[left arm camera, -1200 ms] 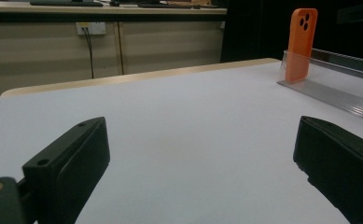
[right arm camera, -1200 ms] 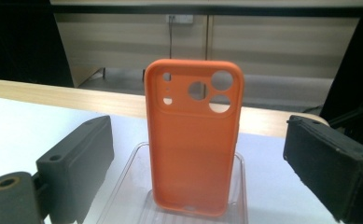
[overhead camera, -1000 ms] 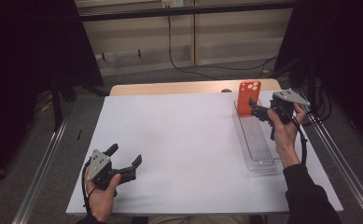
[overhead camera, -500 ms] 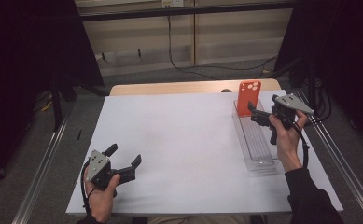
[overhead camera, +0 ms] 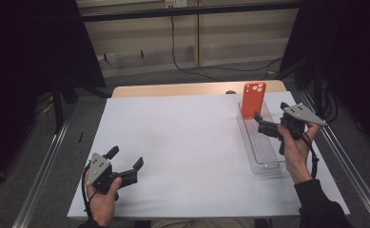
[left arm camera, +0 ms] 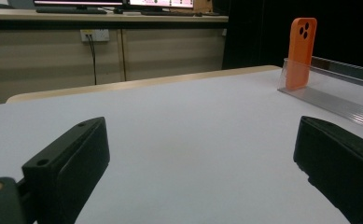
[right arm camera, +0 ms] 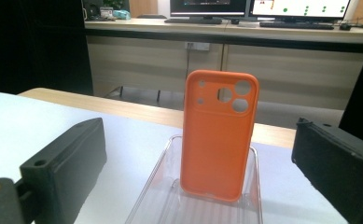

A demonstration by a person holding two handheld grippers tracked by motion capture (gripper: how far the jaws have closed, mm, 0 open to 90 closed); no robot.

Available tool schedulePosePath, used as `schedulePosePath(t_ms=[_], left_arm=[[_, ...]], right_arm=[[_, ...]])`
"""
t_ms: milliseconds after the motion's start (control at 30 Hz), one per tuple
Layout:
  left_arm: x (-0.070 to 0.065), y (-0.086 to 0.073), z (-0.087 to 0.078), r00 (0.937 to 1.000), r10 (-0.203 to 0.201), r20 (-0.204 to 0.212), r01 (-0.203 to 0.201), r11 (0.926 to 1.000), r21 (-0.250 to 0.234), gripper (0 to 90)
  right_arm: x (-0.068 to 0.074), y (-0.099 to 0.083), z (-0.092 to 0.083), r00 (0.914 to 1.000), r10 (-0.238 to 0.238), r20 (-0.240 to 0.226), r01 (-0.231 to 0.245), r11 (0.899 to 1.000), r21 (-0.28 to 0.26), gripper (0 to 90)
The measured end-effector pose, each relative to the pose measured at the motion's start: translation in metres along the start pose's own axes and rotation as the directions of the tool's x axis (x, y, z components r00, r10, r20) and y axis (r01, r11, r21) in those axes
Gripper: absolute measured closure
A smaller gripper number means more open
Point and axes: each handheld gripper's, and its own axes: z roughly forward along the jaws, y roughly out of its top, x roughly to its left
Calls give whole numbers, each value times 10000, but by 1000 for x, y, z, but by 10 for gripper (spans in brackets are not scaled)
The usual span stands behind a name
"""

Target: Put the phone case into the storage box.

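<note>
At the tray's (overhead camera: pixel 263 156) twelve o'clock end, the orange phone case (overhead camera: pixel 253 99) is standing upright. Your right gripper (overhead camera: pixel 264 124) is sitting at its five o'clock, jaws having just been opening wide, nothing between them; you're risking toppling it. Your left gripper (overhead camera: pixel 125 164) is gaping empty.

Orange phone case (right arm camera: pixel 218 135) with camera cut-outs at its top, standing upright at the far end of a clear ridged plastic tray (overhead camera: pixel 263 152), tray lying lengthwise along the right side of the white tabletop (overhead camera: pixel 192 147)

Open tongs (left arm camera: pixel 202 163) over white table (left arm camera: pixel 179 126); orange phone case (left arm camera: pixel 300 52) upright far right
</note>
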Motion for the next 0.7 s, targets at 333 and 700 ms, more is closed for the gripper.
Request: schedulePosePath(t_ms=[333, 700], left_arm=[[-1, 0, -2, 9999, 73, -124, -73, 10000, 18, 28], [0, -1, -2, 10000, -53, -83, 53, 10000, 28, 29]], right_arm=[[-2, -8, -20, 10000, 53, 65, -53, 10000, -55, 27], [-3, -19, -43, 9999, 95, 139, -93, 9999, -140, 31]])
